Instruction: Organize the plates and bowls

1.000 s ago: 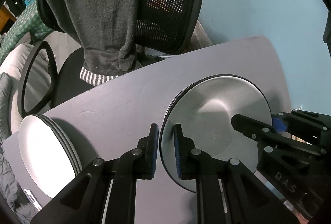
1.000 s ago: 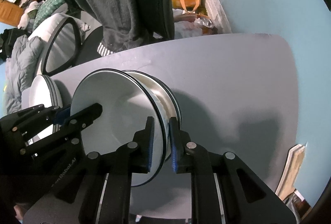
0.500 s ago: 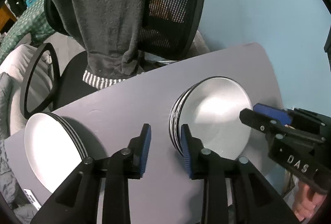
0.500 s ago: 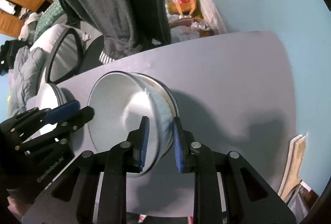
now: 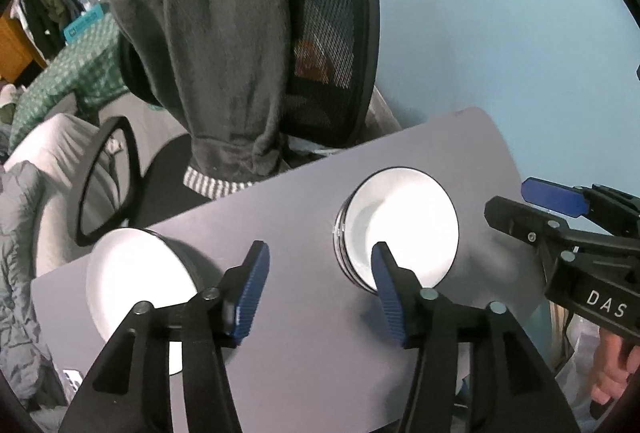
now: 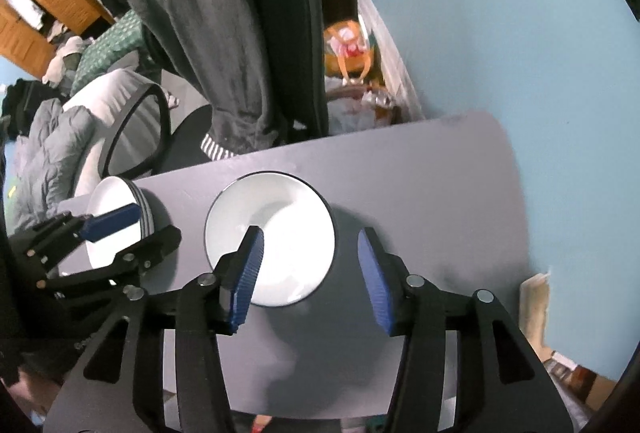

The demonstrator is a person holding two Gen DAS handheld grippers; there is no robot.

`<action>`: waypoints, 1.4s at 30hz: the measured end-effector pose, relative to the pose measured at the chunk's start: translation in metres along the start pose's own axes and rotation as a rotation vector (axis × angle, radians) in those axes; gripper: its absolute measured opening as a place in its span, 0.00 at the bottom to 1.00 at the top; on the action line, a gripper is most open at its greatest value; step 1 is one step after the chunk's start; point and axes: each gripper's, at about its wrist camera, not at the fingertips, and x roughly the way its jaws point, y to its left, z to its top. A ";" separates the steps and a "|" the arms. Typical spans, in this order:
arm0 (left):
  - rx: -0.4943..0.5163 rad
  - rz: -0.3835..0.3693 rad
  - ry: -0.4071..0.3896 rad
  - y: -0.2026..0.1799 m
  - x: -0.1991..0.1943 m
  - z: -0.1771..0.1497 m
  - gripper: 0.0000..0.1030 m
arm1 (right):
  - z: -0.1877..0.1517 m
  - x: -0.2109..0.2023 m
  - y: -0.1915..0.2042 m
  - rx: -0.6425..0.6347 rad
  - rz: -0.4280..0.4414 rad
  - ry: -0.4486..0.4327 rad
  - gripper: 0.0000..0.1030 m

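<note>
Plates [image 5: 120, 273] partly hidden behind left gripper [image 5: 320, 289], jaws just spread, empty.

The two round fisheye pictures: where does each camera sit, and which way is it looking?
Left wrist view: on the left claw, looking steeply down at the grey table; its open blue-padded fingers and the right claw show.
Right wrist view: on the right claw, also facing down; its open fingers and the left claw show.
Shared: the stack of white black-rimmed bowls, white plate stack, black mesh chair.

Bowls [image 5: 400, 229] right of plates [image 5: 136, 273]
</note>
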 end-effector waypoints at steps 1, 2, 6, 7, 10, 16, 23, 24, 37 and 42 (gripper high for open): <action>0.002 0.002 -0.011 0.001 -0.006 -0.001 0.58 | 0.000 -0.002 0.002 -0.009 -0.005 -0.004 0.51; 0.004 0.003 -0.018 0.002 -0.010 -0.001 0.59 | -0.001 -0.005 0.003 -0.018 -0.013 -0.008 0.52; 0.018 0.018 -0.050 0.005 -0.029 -0.006 0.60 | -0.007 -0.017 0.010 -0.050 -0.022 -0.025 0.52; 0.018 0.020 -0.053 0.006 -0.031 -0.008 0.62 | -0.009 -0.019 0.010 -0.056 -0.021 -0.027 0.53; 0.010 0.011 -0.056 0.009 -0.038 -0.011 0.63 | -0.012 -0.023 0.011 -0.071 -0.027 -0.030 0.55; -0.005 0.004 -0.040 0.010 -0.039 -0.018 0.66 | -0.016 -0.026 0.012 -0.081 -0.029 -0.029 0.57; -0.002 0.015 -0.003 0.005 -0.024 -0.021 0.68 | -0.016 -0.022 0.006 -0.087 -0.025 -0.015 0.58; -0.005 0.015 0.002 0.004 -0.021 -0.021 0.68 | -0.017 -0.020 0.005 -0.086 -0.025 -0.012 0.58; -0.031 0.010 0.065 -0.010 0.012 -0.009 0.68 | -0.015 0.008 -0.018 -0.103 -0.017 0.061 0.58; -0.059 -0.015 0.101 -0.013 0.032 -0.003 0.68 | -0.009 0.024 -0.028 -0.117 -0.015 0.091 0.59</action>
